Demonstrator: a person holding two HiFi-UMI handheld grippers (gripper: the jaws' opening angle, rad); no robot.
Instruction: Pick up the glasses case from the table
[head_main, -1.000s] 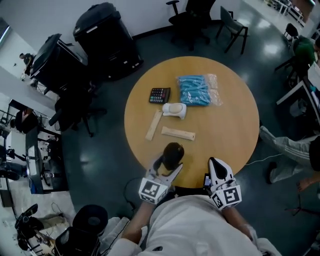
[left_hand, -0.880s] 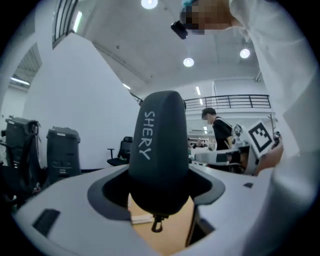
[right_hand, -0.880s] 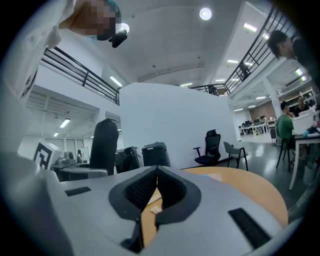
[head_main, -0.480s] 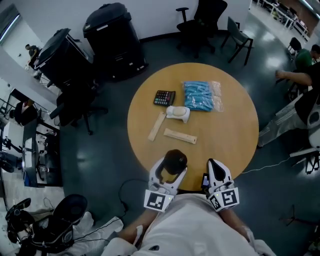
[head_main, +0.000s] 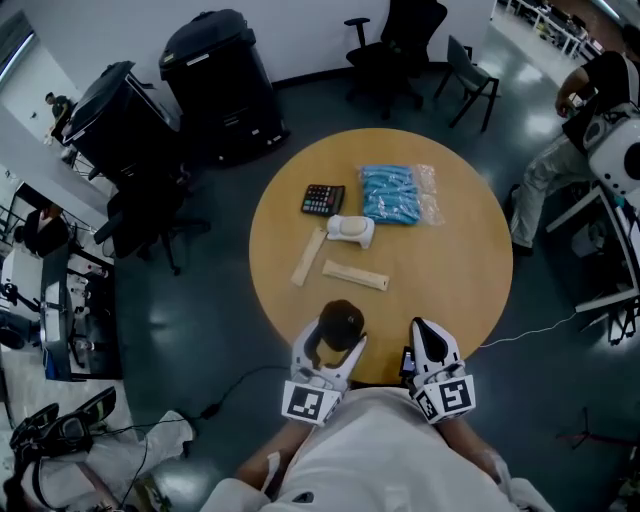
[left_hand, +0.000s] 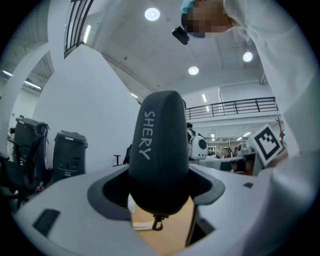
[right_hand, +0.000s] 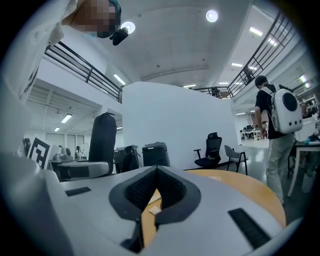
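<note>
The glasses case (head_main: 341, 322) is dark and rounded, and it stands on end over the near edge of the round wooden table (head_main: 460, 270). My left gripper (head_main: 334, 344) is shut on it, one jaw on each side. In the left gripper view the case (left_hand: 159, 150) rises upright between the jaws with pale lettering on its side, and a small zip pull hangs below it. My right gripper (head_main: 427, 338) sits beside it at the table's near edge. It is shut with nothing in it, and in the right gripper view its dark pads (right_hand: 171, 191) meet.
Further back on the table lie a black calculator (head_main: 323, 199), a blue packet in clear wrap (head_main: 397, 193), a white rounded object (head_main: 350, 230) and two pale wooden strips (head_main: 309, 255) (head_main: 355, 274). Black bins (head_main: 218, 80) and office chairs (head_main: 395, 45) stand beyond. A person (head_main: 590, 110) stands at the far right.
The case stays held in my left gripper, with both grippers drifting only slightly at the table's near edge. The person at the right has stood up and moved further back.
</note>
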